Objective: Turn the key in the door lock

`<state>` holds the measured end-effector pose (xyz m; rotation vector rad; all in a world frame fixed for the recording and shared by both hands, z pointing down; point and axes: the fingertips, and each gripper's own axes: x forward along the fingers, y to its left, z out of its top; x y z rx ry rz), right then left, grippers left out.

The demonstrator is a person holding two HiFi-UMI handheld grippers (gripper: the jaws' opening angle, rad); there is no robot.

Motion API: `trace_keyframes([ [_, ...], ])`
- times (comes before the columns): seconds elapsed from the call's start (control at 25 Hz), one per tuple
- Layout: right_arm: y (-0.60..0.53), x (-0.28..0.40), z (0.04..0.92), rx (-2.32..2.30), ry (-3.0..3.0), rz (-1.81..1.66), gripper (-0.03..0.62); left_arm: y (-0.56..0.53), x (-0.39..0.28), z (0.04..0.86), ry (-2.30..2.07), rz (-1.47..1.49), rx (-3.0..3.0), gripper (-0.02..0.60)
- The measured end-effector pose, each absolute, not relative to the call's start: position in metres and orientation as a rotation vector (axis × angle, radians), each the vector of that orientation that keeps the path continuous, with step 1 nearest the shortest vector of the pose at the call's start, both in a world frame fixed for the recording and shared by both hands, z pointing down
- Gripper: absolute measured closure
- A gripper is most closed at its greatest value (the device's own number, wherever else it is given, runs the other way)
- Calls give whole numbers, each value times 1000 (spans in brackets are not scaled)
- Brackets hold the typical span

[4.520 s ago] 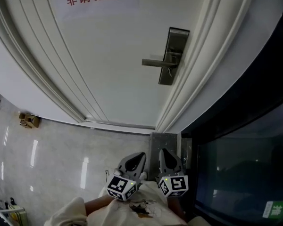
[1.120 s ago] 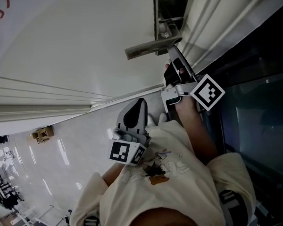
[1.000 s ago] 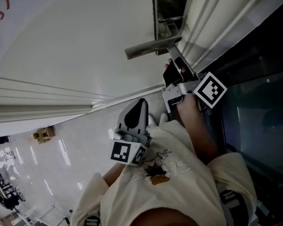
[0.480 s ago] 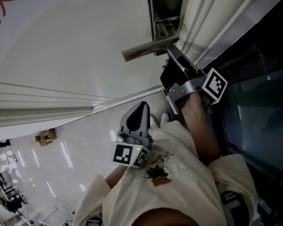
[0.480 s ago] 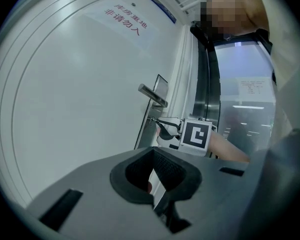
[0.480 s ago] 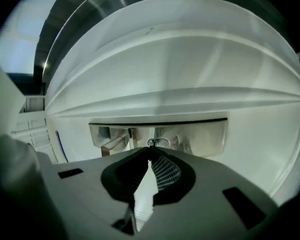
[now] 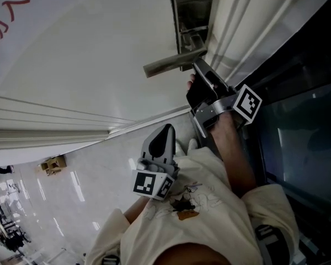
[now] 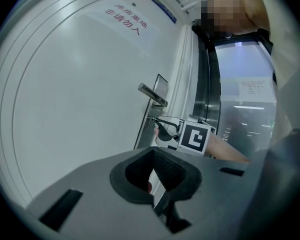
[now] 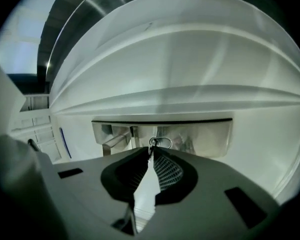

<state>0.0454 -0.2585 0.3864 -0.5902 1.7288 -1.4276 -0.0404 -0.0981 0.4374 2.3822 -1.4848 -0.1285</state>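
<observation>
The key (image 9: 151,143) sits in the lock just below the lever handle (image 7: 174,64), at the lower end of the steel lock plate (image 7: 192,15), in the upper middle of the head view. My right tongs (image 9: 151,151) are clamped on it, tips pinched together at its head, with a small wire ring (image 9: 163,142) hanging beside them. The plate is set in a white door (image 7: 99,65), which carries a paper notice (image 7: 5,32) with red characters at the upper left. My left tongs (image 7: 166,128) hang lower in the frame, well apart from the lock, closed together on nothing, above the glossy floor (image 7: 71,175).
</observation>
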Motion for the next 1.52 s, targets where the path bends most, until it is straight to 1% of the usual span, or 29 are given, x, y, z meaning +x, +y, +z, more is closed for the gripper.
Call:
trace_keyframes([
  [0.04, -259, 45, 385, -594, 1756, -1402, 571, -99, -41, 439, -1490, -129, 2377, 577],
  [0.08, -258, 45, 383, -594, 1774, -1384, 552, -99, -41, 439, -1494, -129, 2373, 577],
  [0.12, -255, 46, 382, -599, 1792, -1366, 502, -99, -40, 439, -1495, -127, 2370, 577],
  [0.16, -252, 49, 381, -619, 1819, -1341, 471, -99, -40, 438, -1493, -125, 2371, 577],
  [0.28, -240, 56, 383, -794, 1999, -1172, 470, -102, -44, 431, -1498, -142, 2392, 577],
  [0.4, -219, 59, 397, -1069, 2305, -869, 479, -105, -48, 430, -1503, -173, 2386, 577],
  [0.48, -198, 60, 407, -1201, 2482, -645, 543, -106, -48, 435, -1466, -177, 2370, 577],
  [0.52, -187, 60, 415, -1243, 2547, -581, 548, -106, -47, 437, -1442, -179, 2365, 577],
  [0.6, -166, 54, 437, -1292, 2636, -572, 553, -107, -46, 438, -1409, -176, 2372, 577],
  [0.8, -143, 30, 479, -1337, 2731, -705, 566, -113, -41, 443, -1361, -208, 2401, 577],
  [1.0, -147, -11, 477, -1275, 2806, -644, 577, -115, -56, 438, -1373, -248, 2396, 577],
  [1.12, -143, -33, 477, -1252, 2879, -536, 577, -113, -73, 442, -1411, -277, 2391, 577],
  [1.2, -148, -40, 482, -1282, 2898, -470, 577, -115, -87, 454, -1441, -266, 2355, 577],
  [1.28, -151, -44, 481, -1289, 2879, -483, 577, -115, -96, 461, -1450, -265, 2308, 577],
  [1.44, -150, -45, 468, -1256, 2884, -429, 577, -106, -99, 453, -1485, -286, 2319, 577],
  [1.52, -143, -46, 472, -1228, 2881, -471, 577, -97, -102, 453, -1516, -277, 2299, 577],
])
